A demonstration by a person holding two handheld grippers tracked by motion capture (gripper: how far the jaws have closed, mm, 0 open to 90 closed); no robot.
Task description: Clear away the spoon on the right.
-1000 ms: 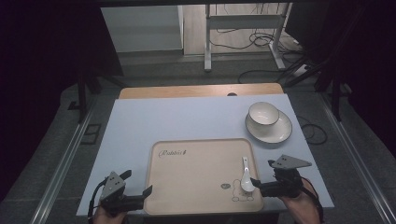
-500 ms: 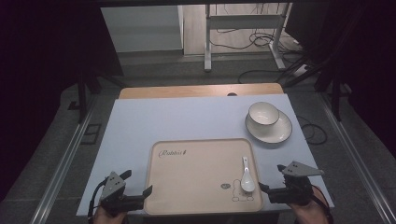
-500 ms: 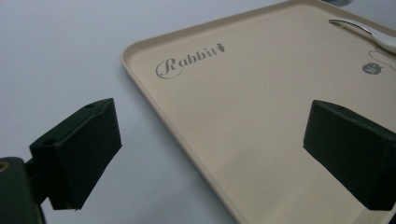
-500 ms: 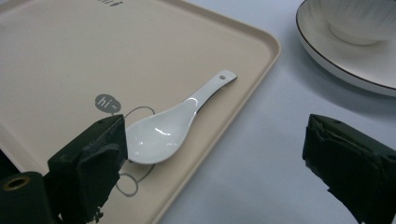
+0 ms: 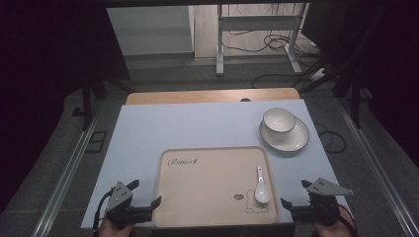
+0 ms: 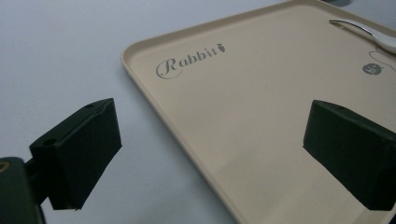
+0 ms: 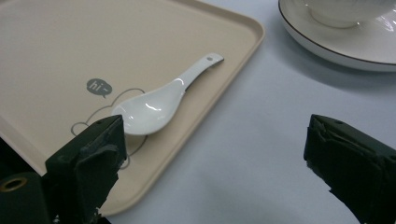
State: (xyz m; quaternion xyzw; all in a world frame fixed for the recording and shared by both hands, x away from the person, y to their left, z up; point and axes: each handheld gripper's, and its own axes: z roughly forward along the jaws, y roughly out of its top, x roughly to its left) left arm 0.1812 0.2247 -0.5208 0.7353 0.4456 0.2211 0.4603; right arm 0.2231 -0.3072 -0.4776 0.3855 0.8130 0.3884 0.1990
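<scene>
The high view looks down and forward from above the near side of the table (image 5: pixel 207 126), far enough to see all of it. The left gripper view sits low and close, looking across the tray (image 6: pixel 261 121), which runs from the lower right to the top of the frame. The right gripper view is also low and close, with the tray at its left. All three views share the tray and the spoon (image 7: pixel 161 100).

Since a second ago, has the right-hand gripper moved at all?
Yes. The right gripper has pulled back off the tray and away from the spoon, toward the table's near right edge.
</scene>
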